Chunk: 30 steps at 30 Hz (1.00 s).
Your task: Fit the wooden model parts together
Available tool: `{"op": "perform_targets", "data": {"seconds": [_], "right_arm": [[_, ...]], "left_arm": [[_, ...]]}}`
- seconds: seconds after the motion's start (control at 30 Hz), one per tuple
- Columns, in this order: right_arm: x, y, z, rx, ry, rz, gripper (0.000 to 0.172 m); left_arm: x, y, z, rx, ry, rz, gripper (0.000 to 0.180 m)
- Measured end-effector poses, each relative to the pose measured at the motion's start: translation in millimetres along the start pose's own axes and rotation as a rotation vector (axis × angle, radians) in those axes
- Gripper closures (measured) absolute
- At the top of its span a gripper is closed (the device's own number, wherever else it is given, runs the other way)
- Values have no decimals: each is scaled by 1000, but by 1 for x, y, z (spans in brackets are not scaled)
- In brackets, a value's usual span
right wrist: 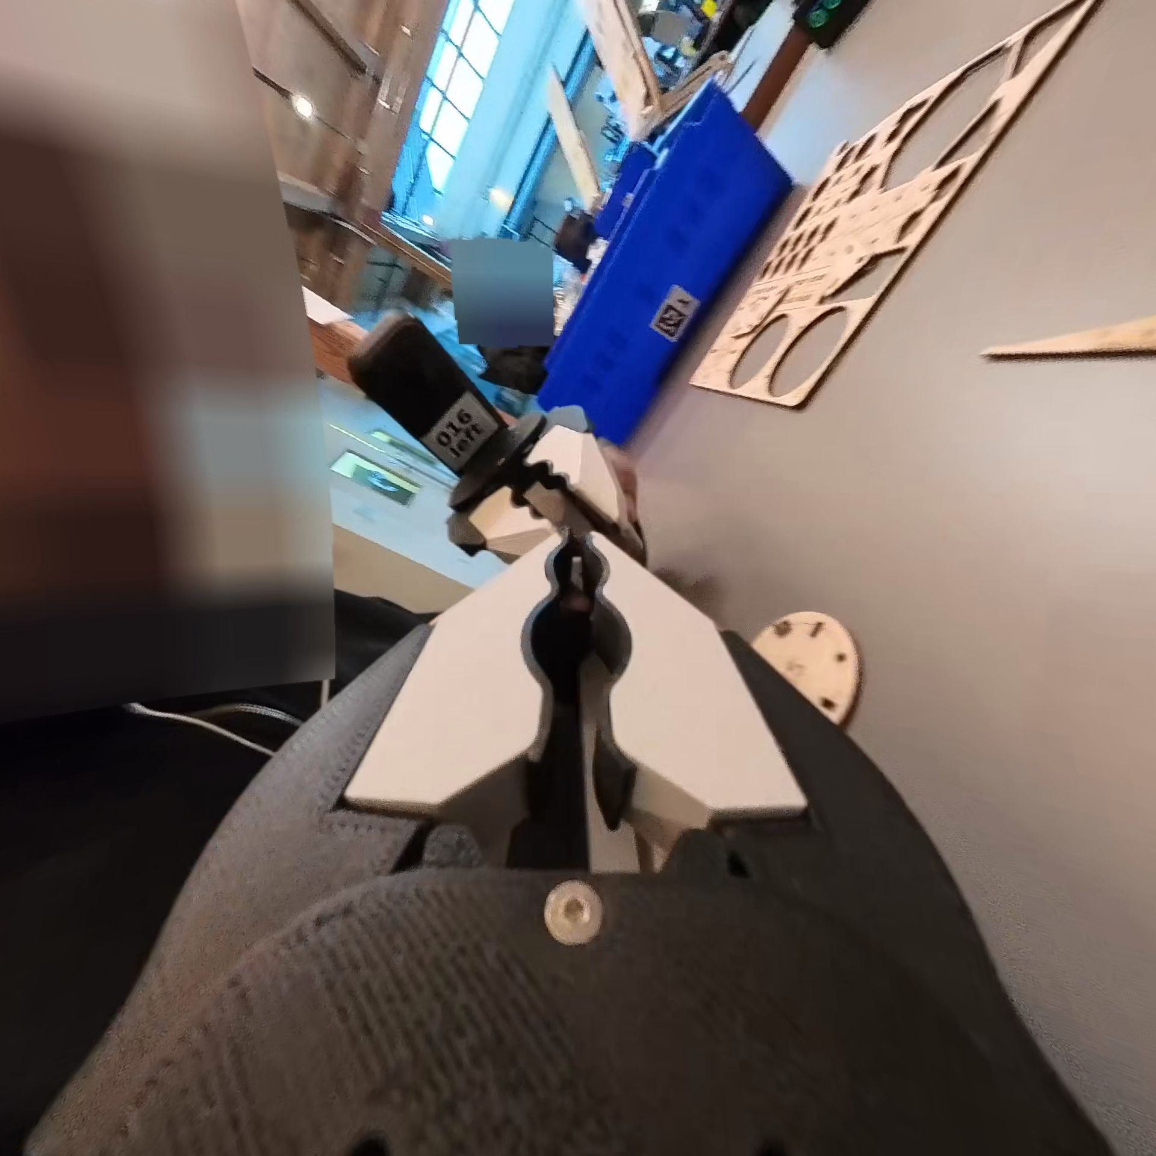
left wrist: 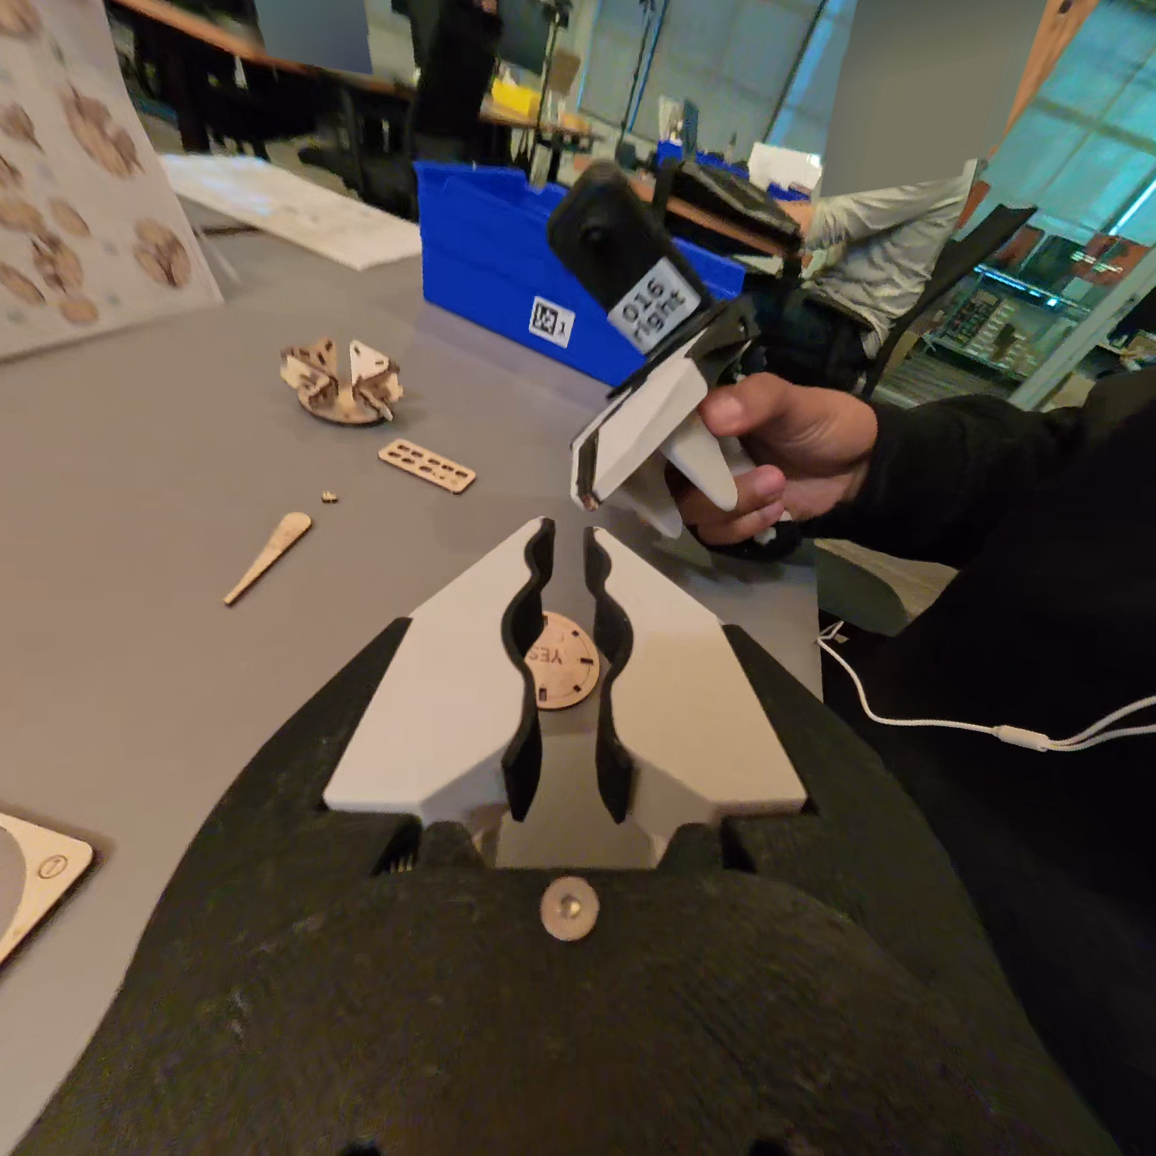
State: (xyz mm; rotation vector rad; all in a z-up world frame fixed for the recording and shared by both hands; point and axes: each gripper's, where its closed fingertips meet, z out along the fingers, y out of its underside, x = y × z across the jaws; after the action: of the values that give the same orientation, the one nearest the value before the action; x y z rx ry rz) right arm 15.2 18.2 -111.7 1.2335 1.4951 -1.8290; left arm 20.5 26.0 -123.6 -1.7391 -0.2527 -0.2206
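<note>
My left gripper (left wrist: 569,533) hovers over the grey table (left wrist: 156,625), its jaws slightly apart with nothing between them. A round wooden disc (left wrist: 563,672) lies on the table below its fingers. It also shows in the right wrist view (right wrist: 807,663). My right gripper (right wrist: 572,560) is shut on a small wooden piece (left wrist: 588,500) pinched at its very tips. In the left wrist view the right gripper (left wrist: 588,494) is held by a hand, tips just above and right of the left fingertips. In the right wrist view the left gripper (right wrist: 566,532) is right in front of my right tips.
A part-built wooden assembly (left wrist: 341,381), a slotted wooden strip (left wrist: 426,466), a tiny wooden bit (left wrist: 329,497) and a tapered wooden stick (left wrist: 269,557) lie on the table. A blue bin (left wrist: 500,269) stands behind them. A wooden sheet with cut-outs (right wrist: 844,250) lies beside the bin. Less than 4 cm separates the two grippers' tips. The round wooden disc (left wrist: 563,672) is about 8 cm from my left fingertips.
</note>
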Motion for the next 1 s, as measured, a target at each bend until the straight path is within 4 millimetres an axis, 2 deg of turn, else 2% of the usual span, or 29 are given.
{"op": "perform_targets", "data": {"seconds": [0.13, 0.3, 1.0], "right_arm": [[-9, 1, 5, 23, -68, 69, 172], [-10, 0, 3, 38, -72, 92, 172], [-15, 0, 5, 69, -150, 197, 171]], "left_arm": [[7, -10, -5, 57, 5, 56, 179], [12, -16, -8, 91, -9, 130, 177], [15, -17, -9, 87, -49, 223, 180]]}}
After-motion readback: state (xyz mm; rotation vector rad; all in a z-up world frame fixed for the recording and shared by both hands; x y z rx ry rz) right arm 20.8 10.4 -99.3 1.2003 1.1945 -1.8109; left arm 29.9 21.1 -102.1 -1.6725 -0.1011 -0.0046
